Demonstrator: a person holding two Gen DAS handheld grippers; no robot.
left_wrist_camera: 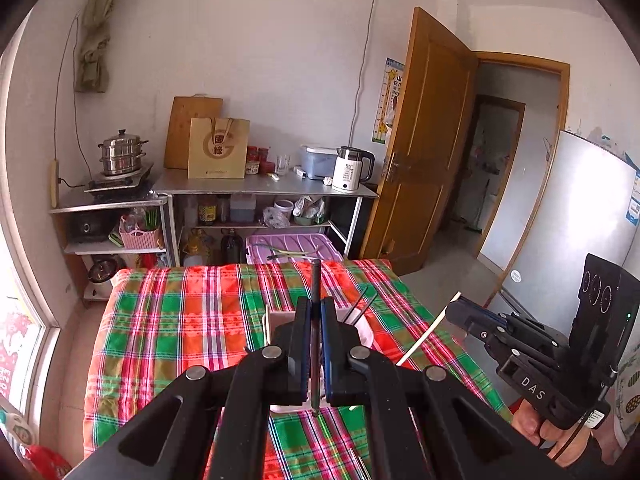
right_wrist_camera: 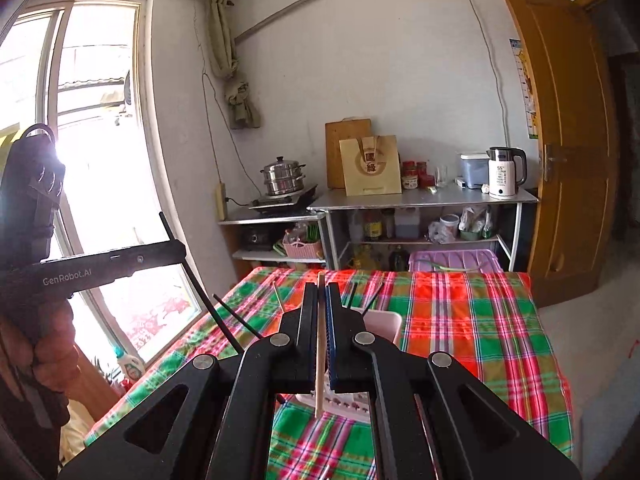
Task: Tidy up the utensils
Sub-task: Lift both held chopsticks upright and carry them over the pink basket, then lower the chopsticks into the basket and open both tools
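My left gripper [left_wrist_camera: 316, 308] is shut on a dark chopstick [left_wrist_camera: 316, 280] that stands upright between its pads, above the plaid tablecloth [left_wrist_camera: 192, 320]. Behind the fingers sits a white and pink utensil holder [left_wrist_camera: 366, 334] with black chopsticks [left_wrist_camera: 362, 300] sticking out. My right gripper [right_wrist_camera: 321, 292] is shut on a pale wooden chopstick [right_wrist_camera: 319, 380], also upright, over the same holder [right_wrist_camera: 384, 322]. From the left wrist view the right gripper [left_wrist_camera: 460, 308] shows at the right with its pale chopstick [left_wrist_camera: 424, 336]. The left gripper [right_wrist_camera: 176, 248] and its dark chopstick [right_wrist_camera: 200, 292] show at the left of the right wrist view.
Past the table stand metal shelves [left_wrist_camera: 264, 188] with a white kettle [left_wrist_camera: 350, 170], a steel steamer pot [left_wrist_camera: 120, 156] and a paper bag [left_wrist_camera: 218, 148]. A purple bin [left_wrist_camera: 292, 246] sits below. A wooden door [left_wrist_camera: 424, 140] and a fridge [left_wrist_camera: 572, 216] are right, a window [right_wrist_camera: 80, 120] left.
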